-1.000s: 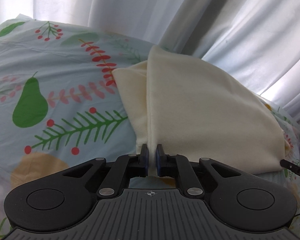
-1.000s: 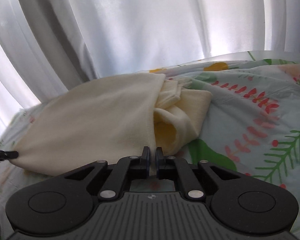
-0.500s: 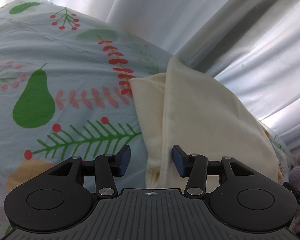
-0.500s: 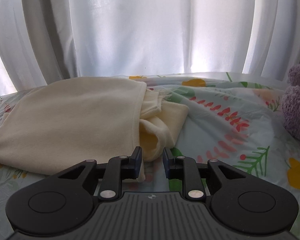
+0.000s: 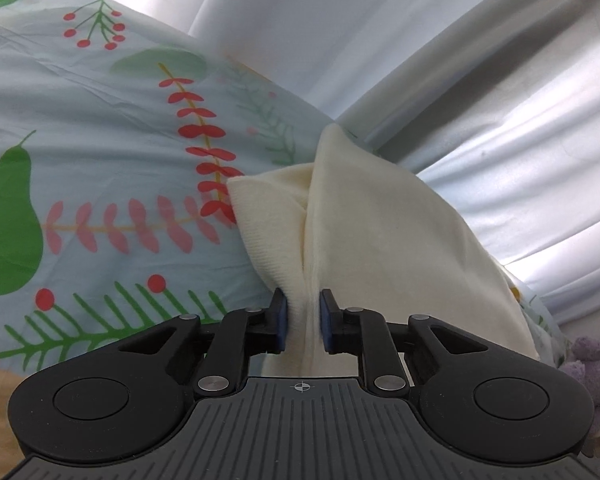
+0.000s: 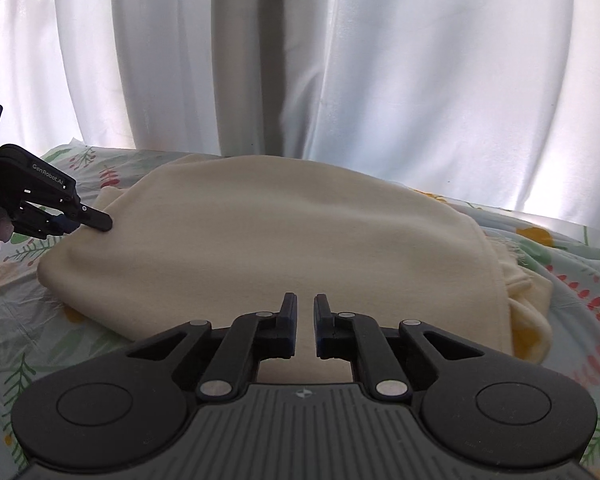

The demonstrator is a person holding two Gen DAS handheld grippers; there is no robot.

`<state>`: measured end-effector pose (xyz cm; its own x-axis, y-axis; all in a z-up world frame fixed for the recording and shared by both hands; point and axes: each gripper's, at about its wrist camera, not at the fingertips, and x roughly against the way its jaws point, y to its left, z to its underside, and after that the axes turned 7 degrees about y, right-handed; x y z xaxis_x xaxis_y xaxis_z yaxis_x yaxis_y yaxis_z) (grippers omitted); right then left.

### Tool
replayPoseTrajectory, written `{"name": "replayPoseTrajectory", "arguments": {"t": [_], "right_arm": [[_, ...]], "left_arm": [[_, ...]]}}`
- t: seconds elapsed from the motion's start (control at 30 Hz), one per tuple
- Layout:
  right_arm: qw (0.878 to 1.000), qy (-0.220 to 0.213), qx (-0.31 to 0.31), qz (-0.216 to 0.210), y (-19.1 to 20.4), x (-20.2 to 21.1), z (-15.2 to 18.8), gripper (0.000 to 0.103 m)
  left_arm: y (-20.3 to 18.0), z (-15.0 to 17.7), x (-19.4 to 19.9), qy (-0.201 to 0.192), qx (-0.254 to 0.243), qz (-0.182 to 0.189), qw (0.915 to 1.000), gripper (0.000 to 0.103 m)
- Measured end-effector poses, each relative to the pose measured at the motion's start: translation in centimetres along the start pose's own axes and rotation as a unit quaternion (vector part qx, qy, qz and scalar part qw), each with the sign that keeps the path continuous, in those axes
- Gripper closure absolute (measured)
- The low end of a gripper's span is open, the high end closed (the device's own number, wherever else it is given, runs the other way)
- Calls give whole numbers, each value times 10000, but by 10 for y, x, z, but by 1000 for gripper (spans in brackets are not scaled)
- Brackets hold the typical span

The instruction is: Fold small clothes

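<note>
A cream garment [image 5: 384, 240] lies folded on the patterned bedsheet [image 5: 100, 152]. My left gripper [image 5: 303, 325] is shut on a bunched fold at the garment's near edge, the cloth pinched between its blue pads. In the right wrist view the garment [image 6: 280, 240] spreads wide, with a loose sleeve at the right [image 6: 528, 304]. My right gripper [image 6: 303, 322] hovers over the garment's near edge, jaws nearly together with a narrow gap and nothing between them. The left gripper [image 6: 96, 222] shows there at the garment's left corner.
White curtains [image 6: 340, 60] hang close behind the bed. A purple plush toy [image 5: 592, 368] sits at the right edge in the left wrist view. The sheet continues left [image 5: 40, 120] and right [image 6: 580, 280] of the garment.
Both grippers let go of the garment and opened. The left gripper then closed again on a fold at the garment's edge. The right gripper swung left over the garment and narrowed its jaws, empty.
</note>
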<state>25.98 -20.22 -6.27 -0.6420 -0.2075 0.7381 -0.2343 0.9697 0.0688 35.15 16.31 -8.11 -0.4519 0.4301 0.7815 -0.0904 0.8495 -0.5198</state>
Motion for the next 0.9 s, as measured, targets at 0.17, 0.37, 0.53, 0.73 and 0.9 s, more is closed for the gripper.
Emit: {"name": "replayPoseTrajectory", "arguments": {"t": [0.17,0.37,0.53,0.73,0.9], "right_arm": [[9990,228,351,127,23,-31,6,98],[9968,-184,409,666,14,-10,10,98],[9932,-244,-297,1097,-30,12,14,97],[9897,-312,-692,1211,-51,30,19,97],[9898,-171,-818,1155,-56,32,27,97]], "left_arm": [[-11,2,10,-159,-262,84,9995,86],[-37,2,25,-293,-587,316,9973,86],[-88,5,27,-318,-1063,652,9917,86],[-150,28,-21,-2,-1854,492,9814,86],[-158,53,-59,329,-2106,316,9765,81]]}}
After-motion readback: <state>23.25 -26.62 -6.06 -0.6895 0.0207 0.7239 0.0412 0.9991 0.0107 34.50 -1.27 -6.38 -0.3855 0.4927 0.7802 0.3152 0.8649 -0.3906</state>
